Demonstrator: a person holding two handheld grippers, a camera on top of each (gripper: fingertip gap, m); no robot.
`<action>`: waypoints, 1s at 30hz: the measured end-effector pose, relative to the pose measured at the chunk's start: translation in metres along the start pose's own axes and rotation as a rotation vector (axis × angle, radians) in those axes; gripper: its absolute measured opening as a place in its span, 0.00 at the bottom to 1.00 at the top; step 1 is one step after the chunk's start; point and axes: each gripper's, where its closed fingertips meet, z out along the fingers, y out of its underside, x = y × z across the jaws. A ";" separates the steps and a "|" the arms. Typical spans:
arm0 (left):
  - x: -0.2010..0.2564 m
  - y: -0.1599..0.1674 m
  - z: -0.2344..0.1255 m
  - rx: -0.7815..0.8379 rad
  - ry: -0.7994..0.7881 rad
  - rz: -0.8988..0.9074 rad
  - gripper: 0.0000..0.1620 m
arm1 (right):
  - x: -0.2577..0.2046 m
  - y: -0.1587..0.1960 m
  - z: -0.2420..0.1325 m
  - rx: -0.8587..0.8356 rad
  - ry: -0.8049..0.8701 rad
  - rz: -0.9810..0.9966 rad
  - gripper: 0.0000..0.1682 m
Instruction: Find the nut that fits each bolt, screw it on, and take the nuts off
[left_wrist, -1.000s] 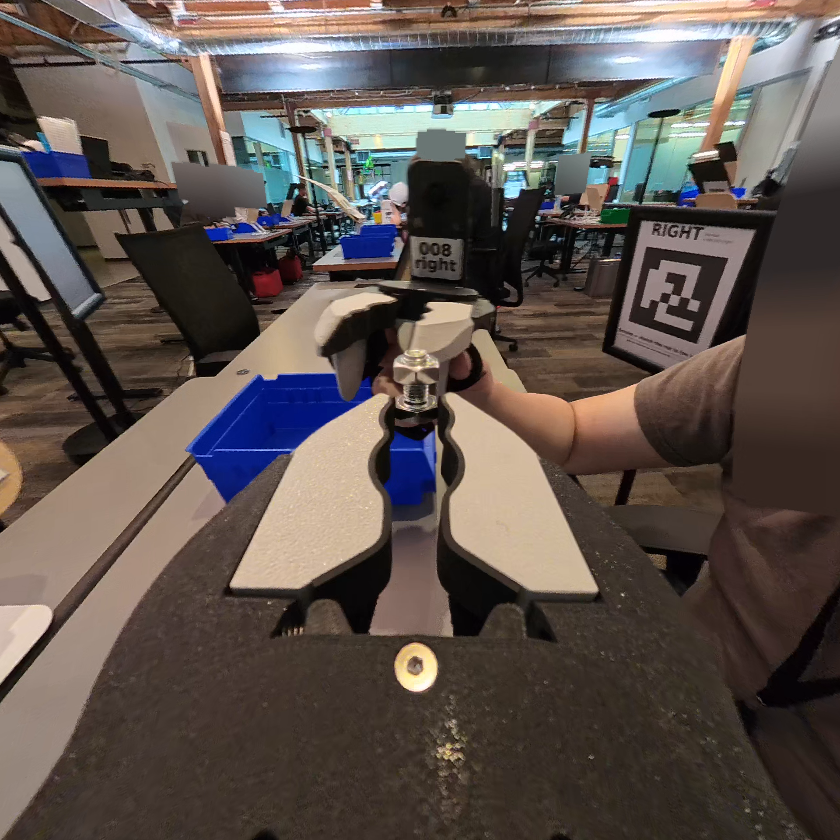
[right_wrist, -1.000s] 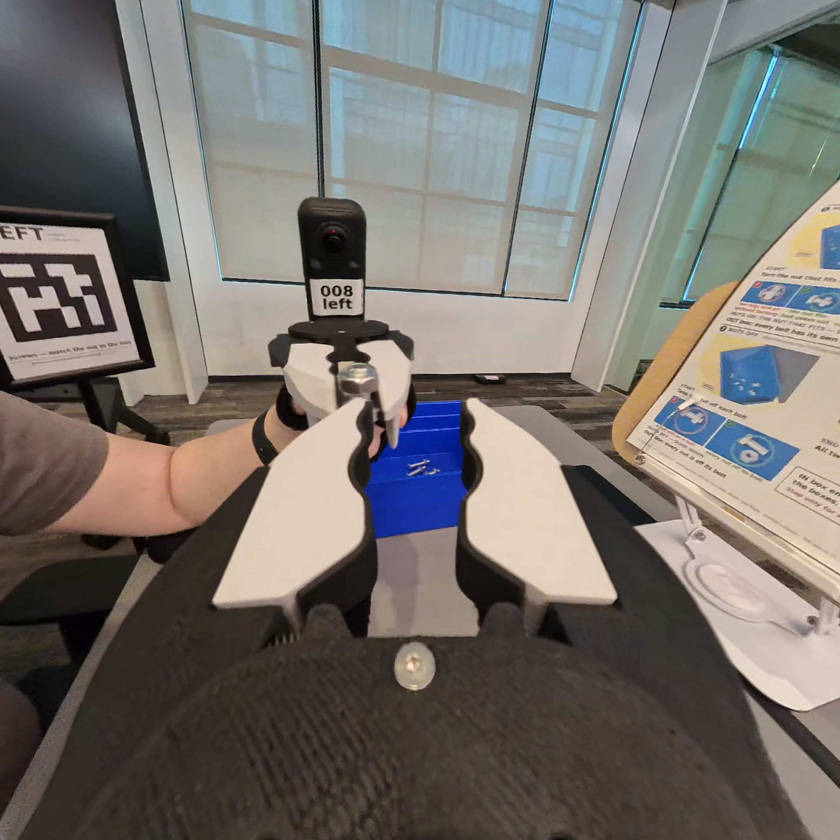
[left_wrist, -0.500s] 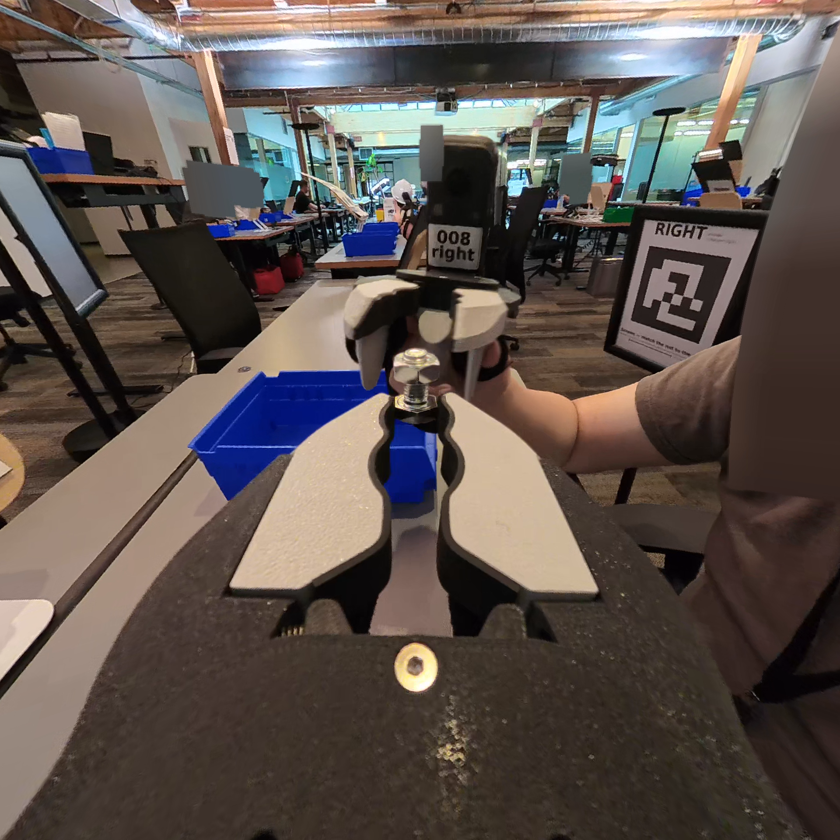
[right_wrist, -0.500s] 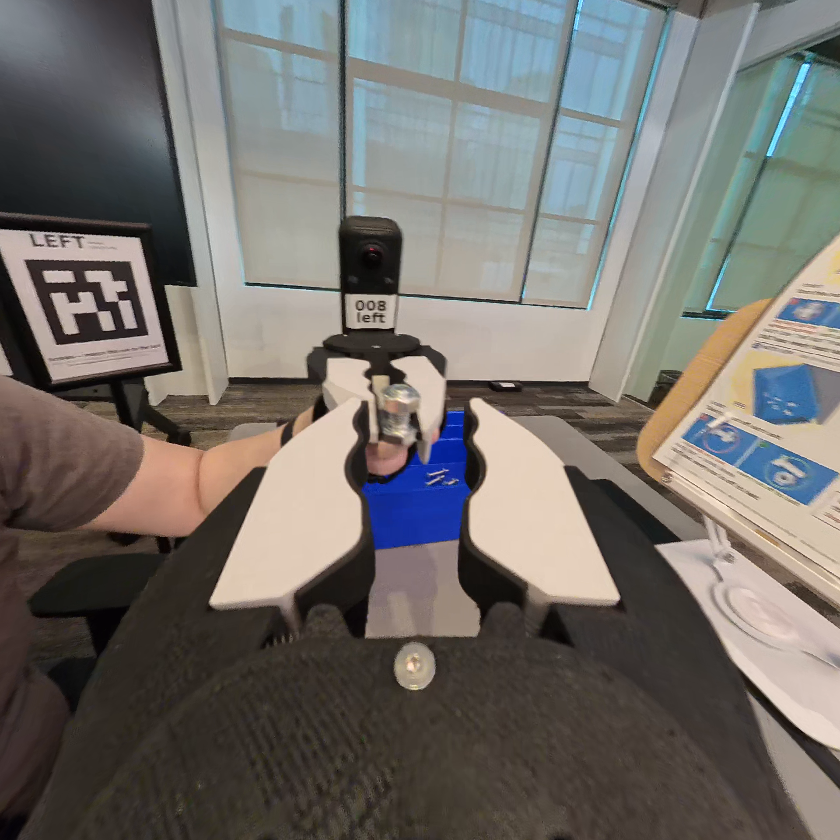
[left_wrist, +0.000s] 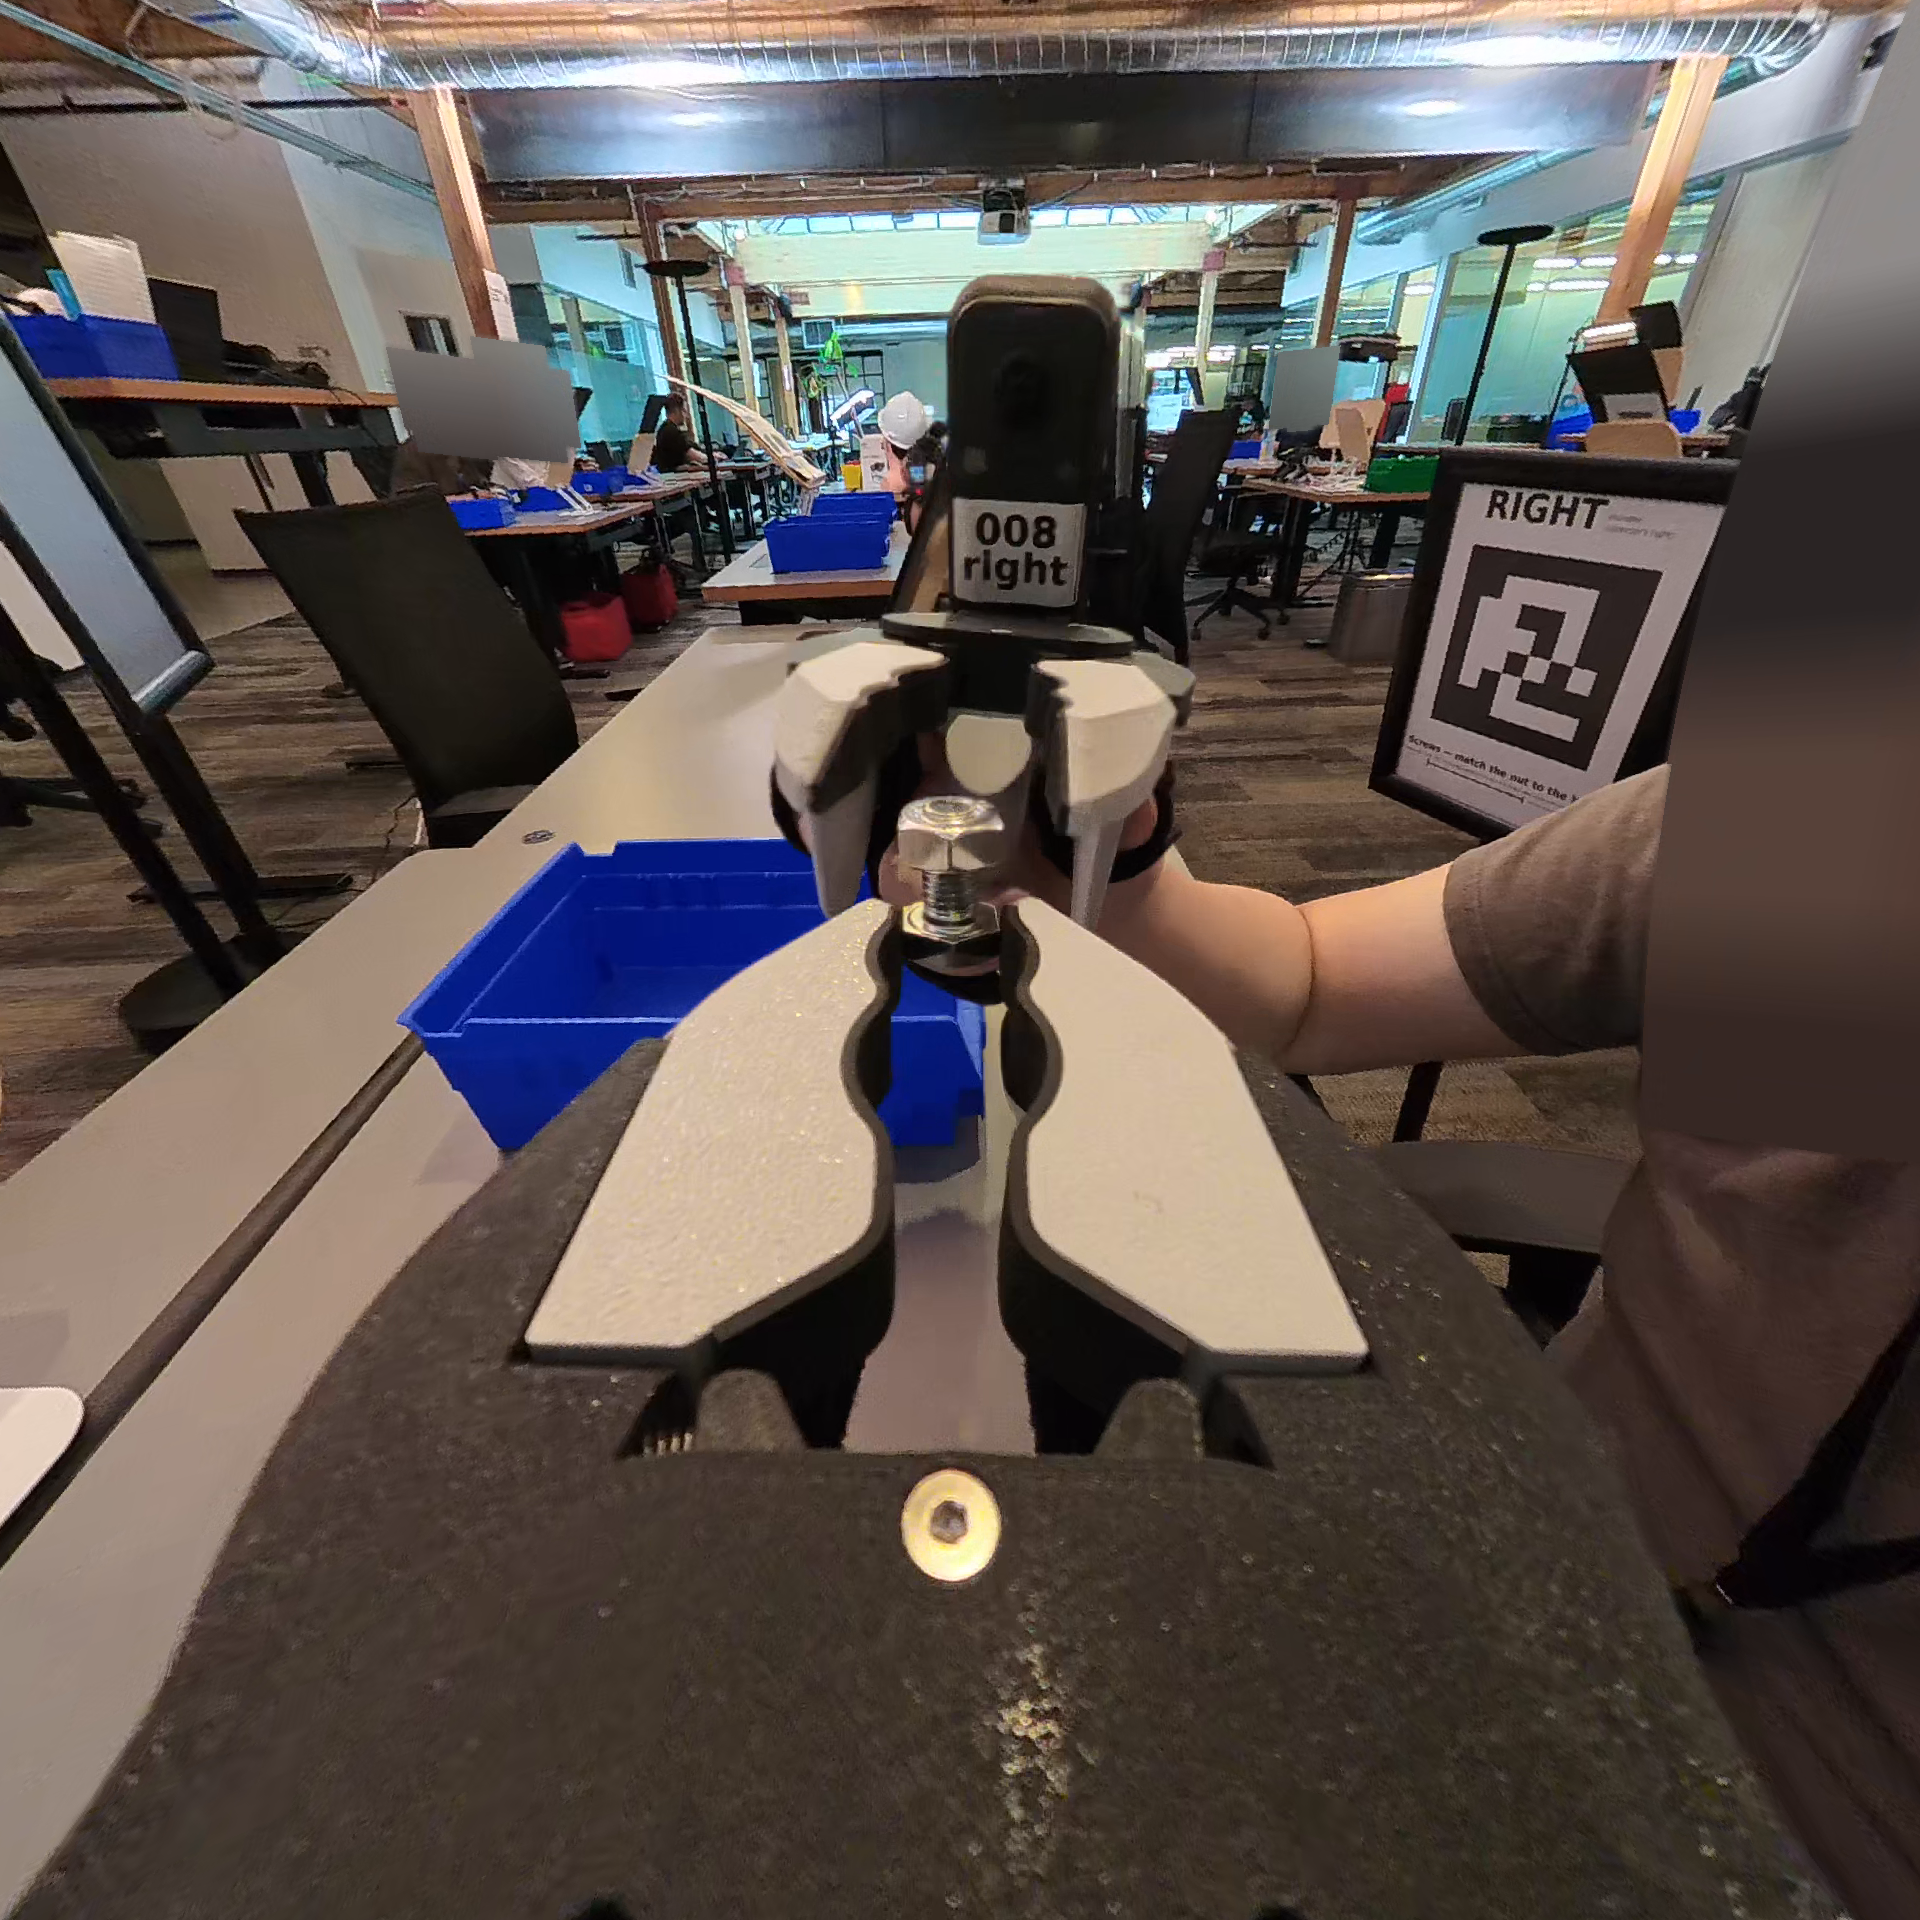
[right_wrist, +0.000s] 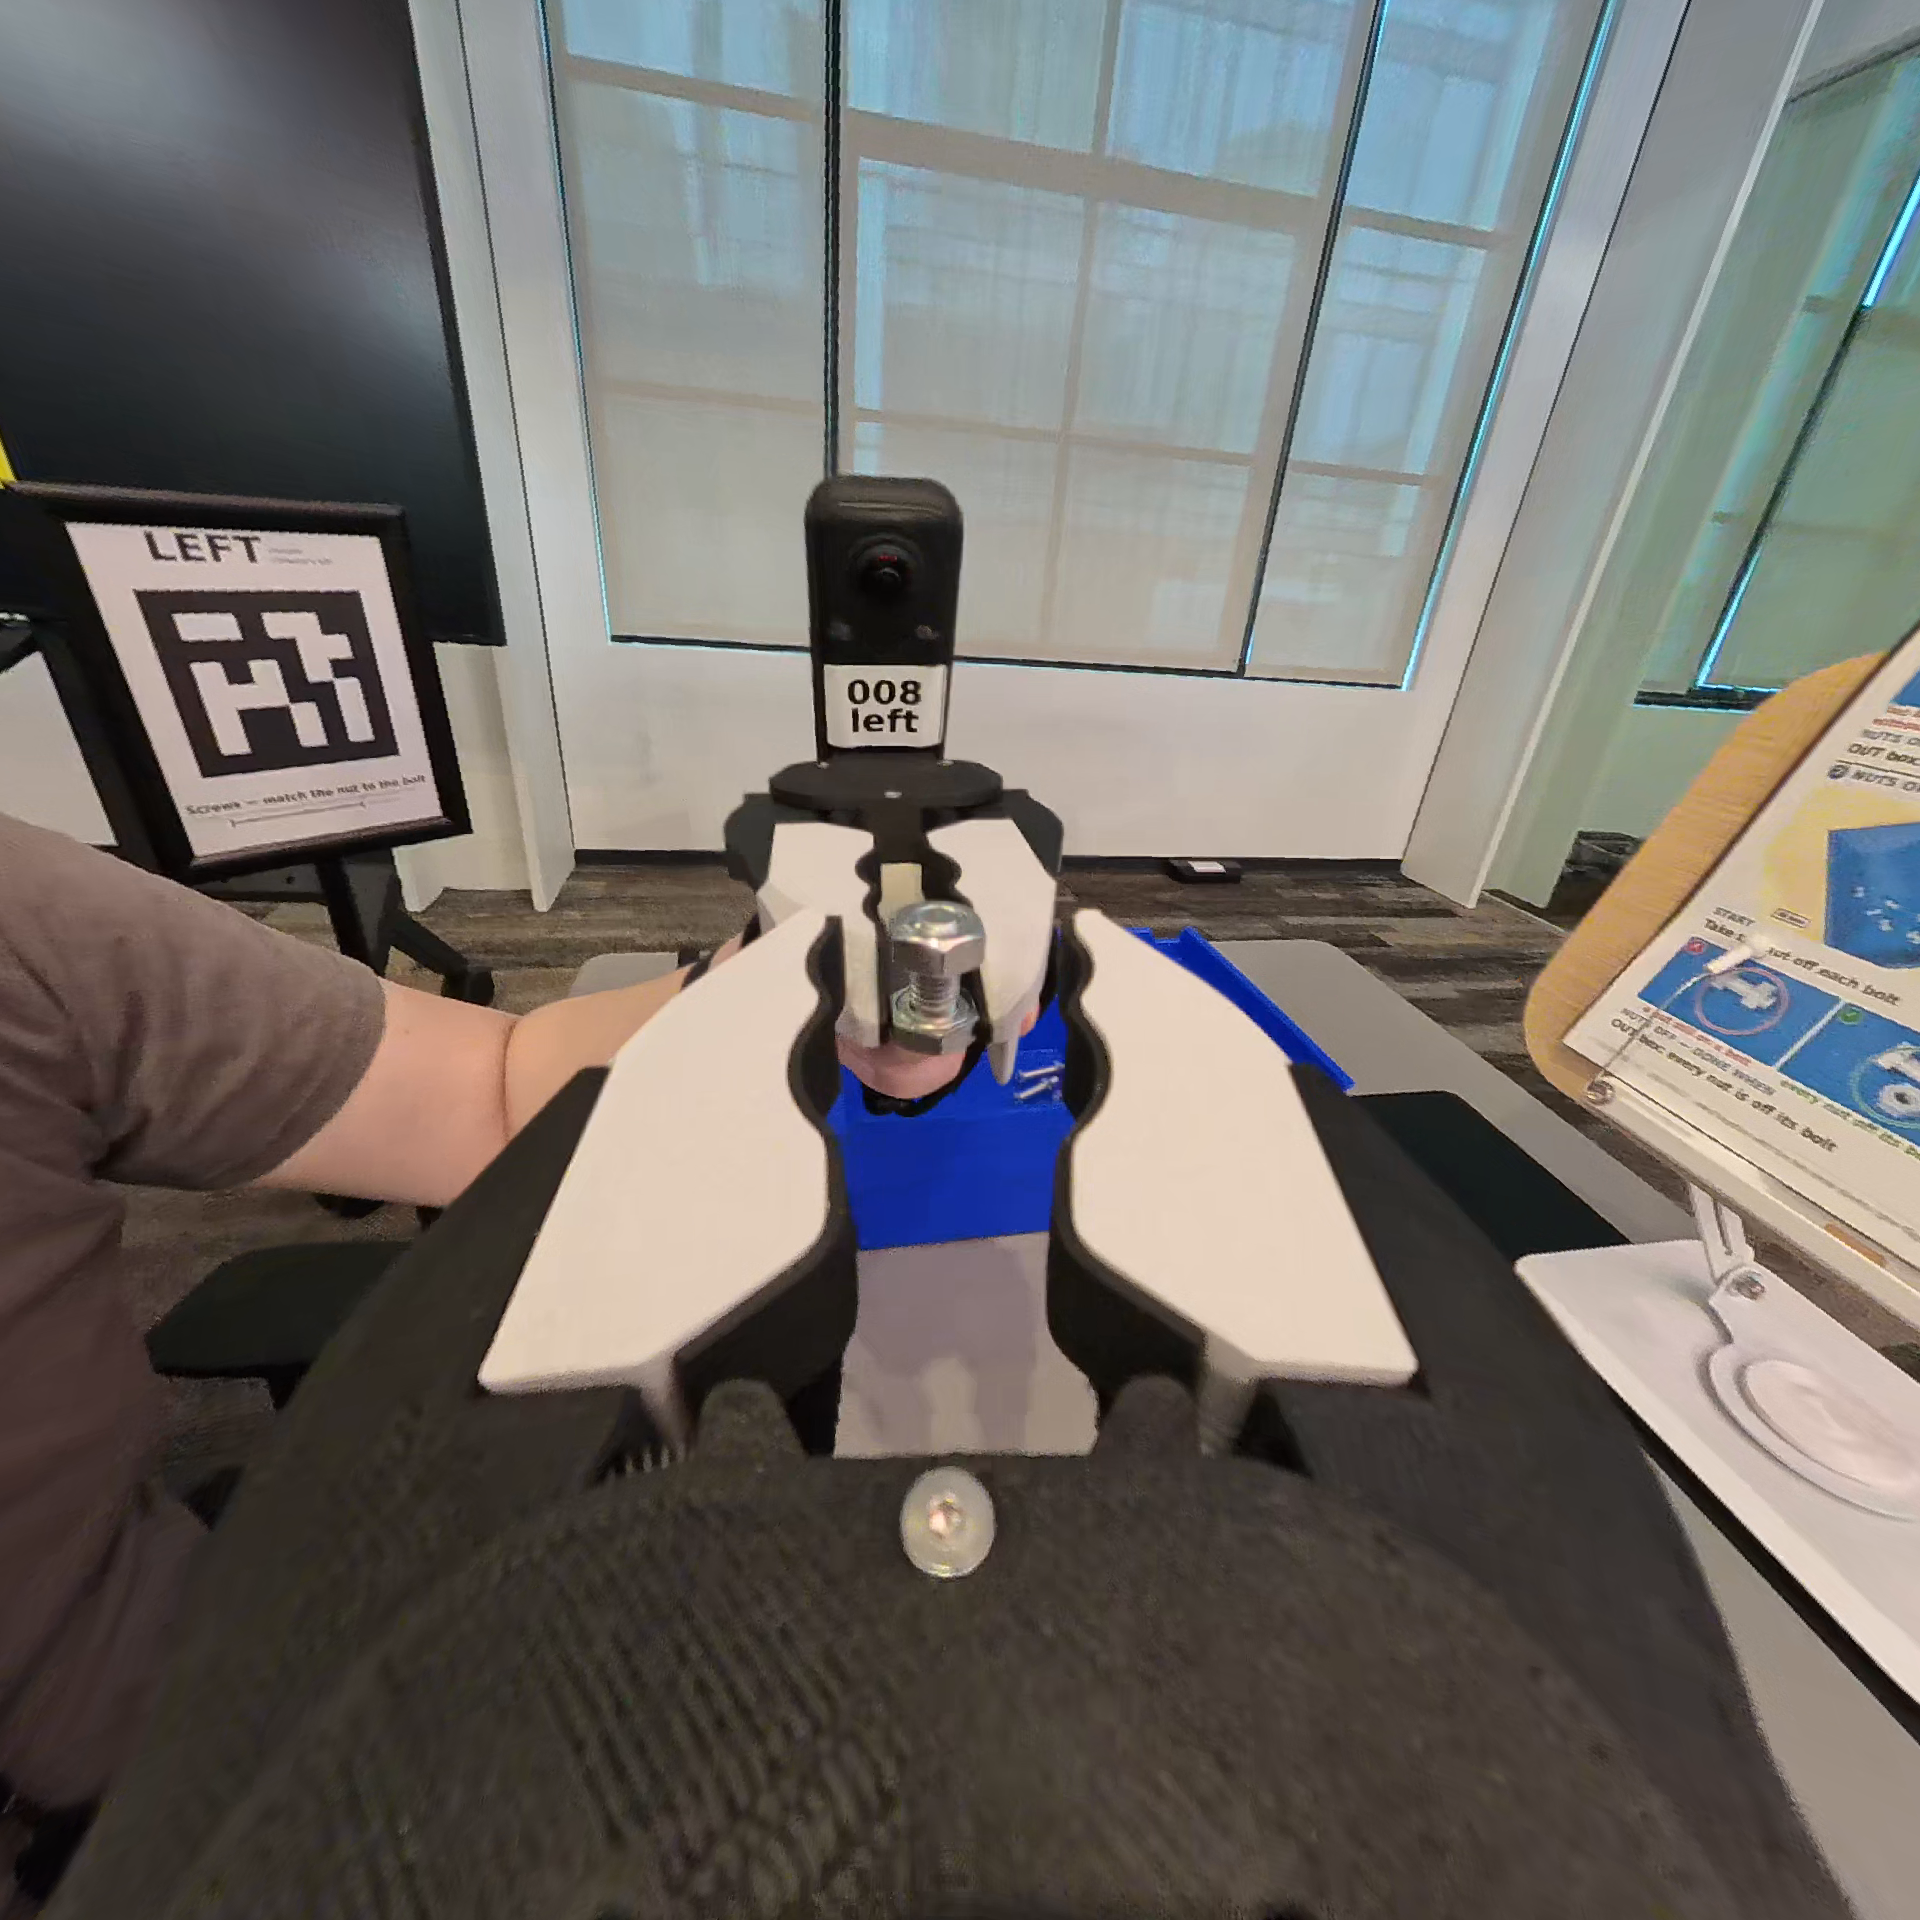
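The left gripper was clamped on the nut at the lower end of a silver bolt, which stood upright with its hex head on top, held in the air over the near edge of the grey table and in front of the blue bin. The right gripper faced it from the far side with its fingers spread apart, one on each side of the bolt and touching neither. A second earlier that gripper had sat lower and tilted, its fingers around the bolt head; by this moment it had let go, levelled and drawn back a little. In the right wrist view the change showed as a shift of aim: the left gripper and the bolt had moved from left of centre to the middle of the gap between the open right fingers, and appeared larger. A few small bolts lay in the blue bin behind. The instruction board stood at the right.
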 end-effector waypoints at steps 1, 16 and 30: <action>0.002 0.001 0.002 -0.004 0.005 0.000 0.10 | 0.000 0.002 0.002 -0.009 0.009 -0.007 0.24; 0.009 -0.007 0.012 0.079 0.025 -0.070 0.11 | 0.000 -0.010 -0.007 -0.005 0.017 0.024 0.23; 0.026 -0.024 0.010 0.056 -0.026 -0.066 0.11 | -0.014 -0.025 -0.009 0.014 0.011 0.038 0.23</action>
